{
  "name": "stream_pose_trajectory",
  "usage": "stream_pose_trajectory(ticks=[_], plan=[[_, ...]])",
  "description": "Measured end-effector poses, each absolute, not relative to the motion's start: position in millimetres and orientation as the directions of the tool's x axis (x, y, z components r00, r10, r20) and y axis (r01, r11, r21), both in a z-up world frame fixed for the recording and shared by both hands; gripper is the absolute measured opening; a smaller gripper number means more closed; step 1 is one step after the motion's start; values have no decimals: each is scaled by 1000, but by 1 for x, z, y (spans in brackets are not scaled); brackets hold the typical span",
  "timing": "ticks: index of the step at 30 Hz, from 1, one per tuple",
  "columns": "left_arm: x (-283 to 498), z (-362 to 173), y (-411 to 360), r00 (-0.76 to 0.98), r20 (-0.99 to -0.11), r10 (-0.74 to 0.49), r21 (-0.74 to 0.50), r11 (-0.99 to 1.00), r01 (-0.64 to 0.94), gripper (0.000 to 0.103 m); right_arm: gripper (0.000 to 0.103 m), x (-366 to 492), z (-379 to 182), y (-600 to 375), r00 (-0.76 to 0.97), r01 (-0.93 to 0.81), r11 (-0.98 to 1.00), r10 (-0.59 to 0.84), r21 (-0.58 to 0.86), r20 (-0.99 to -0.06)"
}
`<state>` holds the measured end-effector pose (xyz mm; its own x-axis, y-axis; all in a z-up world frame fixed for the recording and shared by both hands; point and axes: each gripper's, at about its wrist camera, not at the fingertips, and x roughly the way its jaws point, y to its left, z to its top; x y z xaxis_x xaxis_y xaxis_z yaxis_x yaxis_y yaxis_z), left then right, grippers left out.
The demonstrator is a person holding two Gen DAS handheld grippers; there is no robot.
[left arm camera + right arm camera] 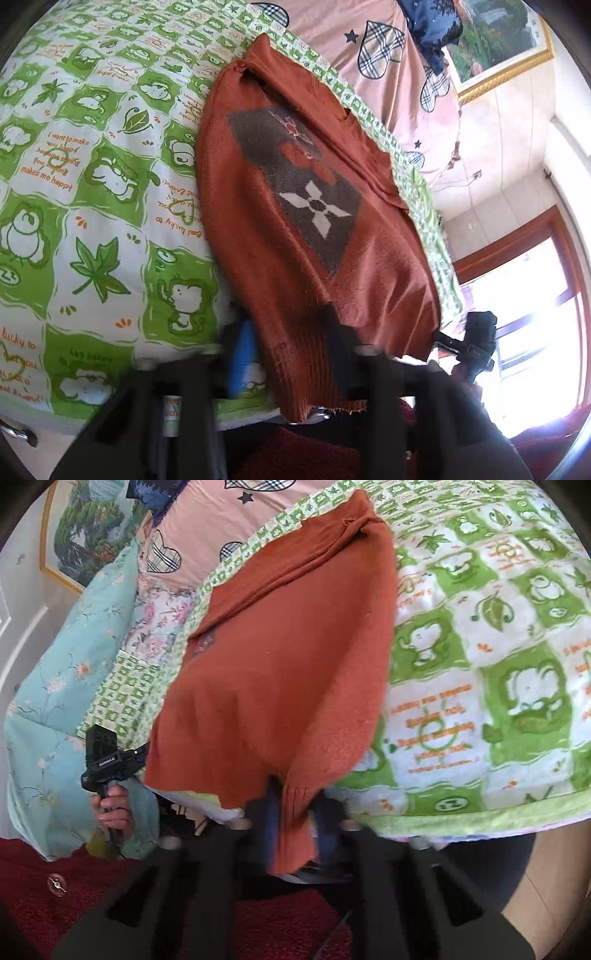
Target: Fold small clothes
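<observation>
Left gripper (291, 354) and right gripper (293, 823) each pinch the ribbed hem of the rust-orange knitted sweater (314, 206), which lies on the green-and-white cartoon-print blanket (92, 184); sleeves look tucked in, lengthwise fold remains

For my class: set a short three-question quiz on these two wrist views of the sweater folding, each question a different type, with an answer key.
1. True or false: the left gripper and the right gripper both have their jaws on the ribbed hem of the rust sweater.
2. Multiple choice: the sweater lies on A) a bare wooden table, B) a green-and-white cartoon blanket, C) a blue tiled floor.
3. Fill in: the grey panel on the sweater carries a white ____-shaped motif.

Key
1. True: in each wrist view the hem runs between the jaws.
2. B
3. flower
</observation>
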<state>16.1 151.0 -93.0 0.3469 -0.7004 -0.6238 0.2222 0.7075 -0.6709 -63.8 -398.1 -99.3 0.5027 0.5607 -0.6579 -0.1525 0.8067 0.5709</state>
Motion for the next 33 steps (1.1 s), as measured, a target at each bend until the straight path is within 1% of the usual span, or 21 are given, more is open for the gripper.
stream_pose_trajectory(ticks=[1, 3, 4, 6, 8, 9, 11, 14, 15, 16, 18, 20, 21, 22, 25, 29, 33], plan=[[15, -92, 147, 340, -646, -683, -646, 727, 234, 5, 9, -67, -96, -402, 510, -159, 797, 572, 583, -642], [8, -83, 144, 366, -666, -650, -596, 759, 263, 4, 8, -79, -81, -415, 544, -198, 761, 609, 617, -577], [3, -78, 146, 377, -663, -647, -587, 761, 275, 4, 7, -85, -74, -422, 561, -213, 747, 621, 629, -547], [-10, -62, 154, 414, -643, -645, -571, 763, 302, 4, 7, -90, -68, -434, 572, -228, 727, 638, 648, -516], [-17, -54, 161, 432, -643, -632, -548, 774, 317, 4, 6, -89, -70, -437, 564, -229, 730, 639, 644, -523], [-16, -56, 162, 430, -647, -630, -544, 776, 319, 4, 6, -84, -73, -435, 552, -223, 738, 634, 637, -542], [-10, -67, 161, 393, -666, -634, -557, 773, 303, 4, 6, -77, -81, -430, 522, -222, 733, 647, 643, -556], [-2, -84, 158, 332, -694, -638, -579, 770, 268, 7, 9, -72, -91, -425, 498, -199, 741, 640, 641, -586], [-2, -88, 156, 321, -704, -634, -577, 773, 262, 12, 10, -71, -94, -425, 489, -188, 747, 635, 638, -598], [-1, -91, 155, 307, -704, -641, -585, 768, 260, 15, 15, -69, -98, -424, 482, -180, 749, 632, 637, -607], [0, -94, 152, 290, -698, -655, -601, 755, 261, 20, 17, -66, -105, -422, 484, -171, 754, 625, 634, -613], [1, -93, 148, 304, -697, -650, -588, 760, 276, 14, 16, -62, -108, -416, 474, -185, 750, 635, 635, -610], [1, -91, 146, 317, -702, -638, -572, 769, 284, 6, 14, -61, -106, -413, 474, -196, 751, 635, 631, -610], [-1, -88, 144, 335, -705, -625, -550, 781, 296, 6, 7, -61, -102, -411, 478, -215, 739, 649, 638, -592], [-10, -72, 149, 397, -663, -634, -556, 773, 306, 4, 7, -68, -87, -416, 495, -262, 679, 705, 686, -508], [-27, -34, 173, 519, -552, -652, -591, 745, 309, 4, 7, -74, -60, -427, 503, -329, 606, 762, 724, -408], [-26, -20, 184, 564, -505, -654, -626, 727, 282, 4, 7, -72, -49, -437, 510, -351, 551, 790, 757, -339]])
